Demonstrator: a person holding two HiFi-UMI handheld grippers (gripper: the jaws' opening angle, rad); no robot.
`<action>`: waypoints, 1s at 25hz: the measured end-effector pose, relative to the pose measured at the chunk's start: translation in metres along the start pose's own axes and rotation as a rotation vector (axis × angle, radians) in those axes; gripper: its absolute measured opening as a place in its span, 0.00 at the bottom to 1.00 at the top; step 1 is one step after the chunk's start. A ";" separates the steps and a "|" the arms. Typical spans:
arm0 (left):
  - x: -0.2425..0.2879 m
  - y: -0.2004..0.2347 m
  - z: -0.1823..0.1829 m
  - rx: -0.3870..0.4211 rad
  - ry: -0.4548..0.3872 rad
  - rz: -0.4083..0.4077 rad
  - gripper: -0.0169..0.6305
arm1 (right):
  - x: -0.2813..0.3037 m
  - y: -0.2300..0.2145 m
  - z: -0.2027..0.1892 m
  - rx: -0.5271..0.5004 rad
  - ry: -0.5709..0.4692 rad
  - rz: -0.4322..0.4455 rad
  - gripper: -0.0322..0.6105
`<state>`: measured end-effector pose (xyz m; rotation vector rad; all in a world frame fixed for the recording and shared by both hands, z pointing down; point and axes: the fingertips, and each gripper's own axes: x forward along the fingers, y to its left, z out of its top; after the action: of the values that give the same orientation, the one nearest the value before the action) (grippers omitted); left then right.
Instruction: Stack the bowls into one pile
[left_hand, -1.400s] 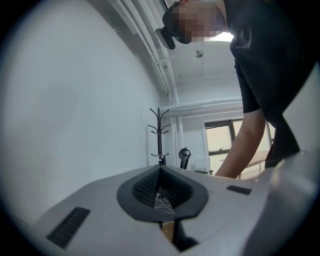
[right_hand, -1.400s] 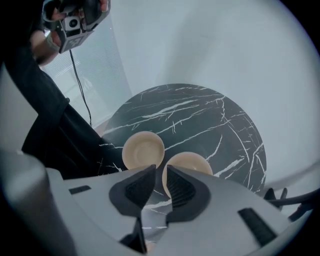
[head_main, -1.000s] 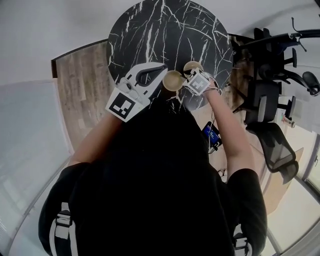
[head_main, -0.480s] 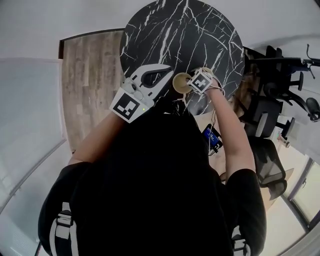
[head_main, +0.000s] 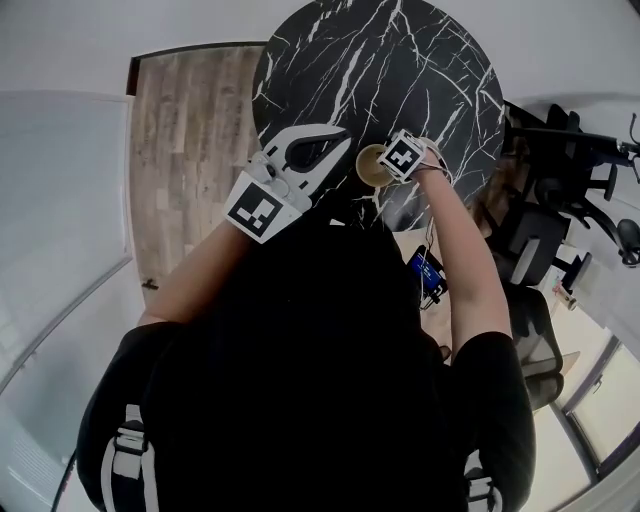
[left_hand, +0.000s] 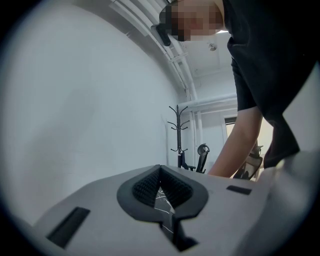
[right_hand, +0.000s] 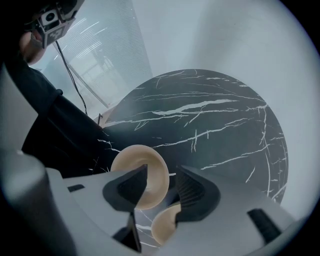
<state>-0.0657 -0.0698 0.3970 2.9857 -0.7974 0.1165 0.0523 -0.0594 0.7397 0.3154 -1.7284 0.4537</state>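
Right gripper (right_hand: 162, 170), jaws just opened wide, straddles a tan bowl (right_hand: 132, 160), second bowl (right_hand: 162, 227) close beside, at the table's (right_hand: 215, 115) near edge; bare marble stretches beyond. Left gripper (head_main: 346, 139), closed and empty, hovers left.

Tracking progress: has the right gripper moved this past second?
Yes: the right gripper shifted left across the table; its jaws have just been opening, a bowl between them.

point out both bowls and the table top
upper bowl (right_hand: 156, 178), right gripper view, on its pale inner face
lower bowl (right_hand: 164, 227), right gripper view, on the part that shows between the tool's jaws
table (right_hand: 215, 115), right gripper view, on bare black marble top
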 end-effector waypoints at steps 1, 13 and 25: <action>0.000 0.001 0.001 0.006 -0.001 0.002 0.03 | 0.002 0.000 0.002 -0.005 -0.001 0.006 0.32; -0.014 0.010 -0.013 -0.016 0.031 0.042 0.03 | 0.029 0.003 -0.004 -0.050 0.083 0.050 0.28; -0.016 0.012 -0.016 -0.024 0.037 0.039 0.03 | 0.027 0.002 -0.001 -0.063 0.107 0.054 0.10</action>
<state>-0.0865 -0.0713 0.4122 2.9373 -0.8475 0.1619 0.0467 -0.0562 0.7664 0.1962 -1.6466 0.4463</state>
